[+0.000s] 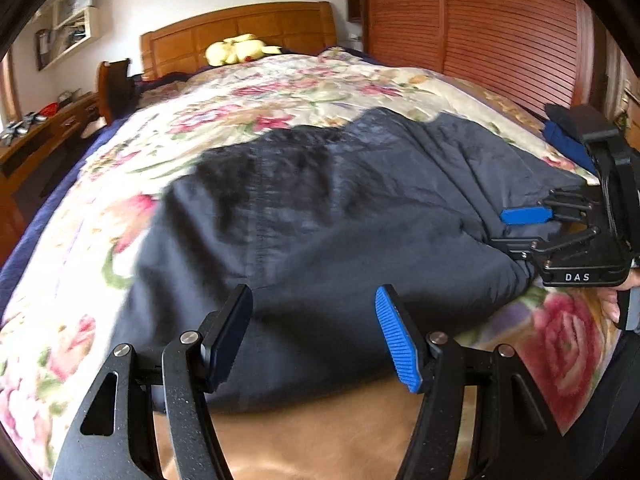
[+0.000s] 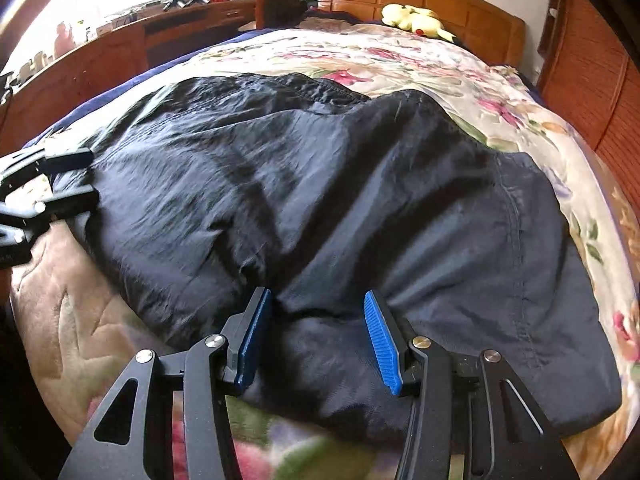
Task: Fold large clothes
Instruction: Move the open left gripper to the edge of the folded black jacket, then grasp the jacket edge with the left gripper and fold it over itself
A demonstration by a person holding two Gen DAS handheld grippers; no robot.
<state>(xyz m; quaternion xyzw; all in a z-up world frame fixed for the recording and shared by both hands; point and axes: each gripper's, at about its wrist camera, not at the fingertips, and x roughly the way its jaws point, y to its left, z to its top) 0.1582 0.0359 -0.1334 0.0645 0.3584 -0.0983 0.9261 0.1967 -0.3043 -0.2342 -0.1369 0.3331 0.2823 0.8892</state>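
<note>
A large dark navy garment (image 1: 320, 208) lies spread and wrinkled on the floral bedspread (image 1: 280, 92); it fills the right wrist view (image 2: 320, 200) too. My left gripper (image 1: 316, 332) is open, its jaws over the garment's near edge, holding nothing. My right gripper (image 2: 316, 340) is open, its jaws either side of a bunched fold at the garment's near edge. The right gripper also shows at the right edge of the left wrist view (image 1: 516, 232), at the garment's side. The left gripper shows at the left edge of the right wrist view (image 2: 76, 180).
A yellow plush toy (image 1: 236, 50) lies by the wooden headboard (image 1: 248, 28). A wooden desk (image 2: 120, 48) with small items stands left of the bed. A louvered wooden wardrobe (image 1: 500, 20) stands to the right. A blue cloth (image 1: 560, 140) lies on the bed's right edge.
</note>
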